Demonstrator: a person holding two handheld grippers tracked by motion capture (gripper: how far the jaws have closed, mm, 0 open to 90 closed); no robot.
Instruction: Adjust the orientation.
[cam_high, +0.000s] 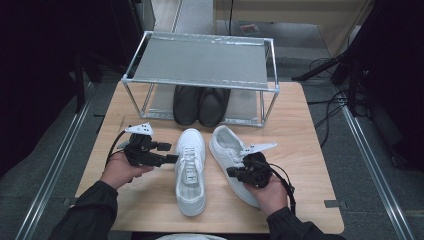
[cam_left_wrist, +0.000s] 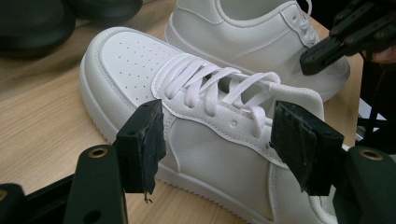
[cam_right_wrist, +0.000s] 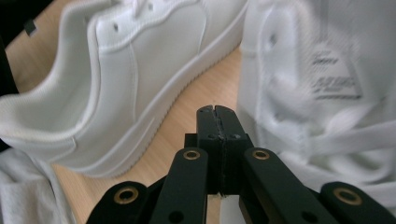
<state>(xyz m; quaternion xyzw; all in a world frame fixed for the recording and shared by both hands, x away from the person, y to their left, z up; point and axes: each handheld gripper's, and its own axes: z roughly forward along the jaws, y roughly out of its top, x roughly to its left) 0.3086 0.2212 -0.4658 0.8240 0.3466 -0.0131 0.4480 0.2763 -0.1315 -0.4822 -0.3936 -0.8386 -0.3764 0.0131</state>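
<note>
Under the rack (cam_high: 200, 62), black shoes (cam_high: 201, 105), right tool (cam_right_wrist: 217, 122) pinched empty

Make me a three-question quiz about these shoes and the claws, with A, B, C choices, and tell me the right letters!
1. Where is the pair of black leather shoes?
A. On the bottom shelf of the metal-framed shoe rack
B. On the rack's top shelf
C. On the floor

2. How many white lace-up sneakers lie on the light wooden table?
A. One
B. Two
C. Four

3. How do the left claw's jaws stand?
A. Shut tight
B. Clamped on a black shoe
C. Open, either side of the left white sneaker

Answers:
1. A: the high view shows them under the grey top shelf, on the bottom one.
2. B: the left sneaker and the right white sneaker sit side by side.
3. C: the left gripper view shows the pads wide apart, not pressing.
</note>
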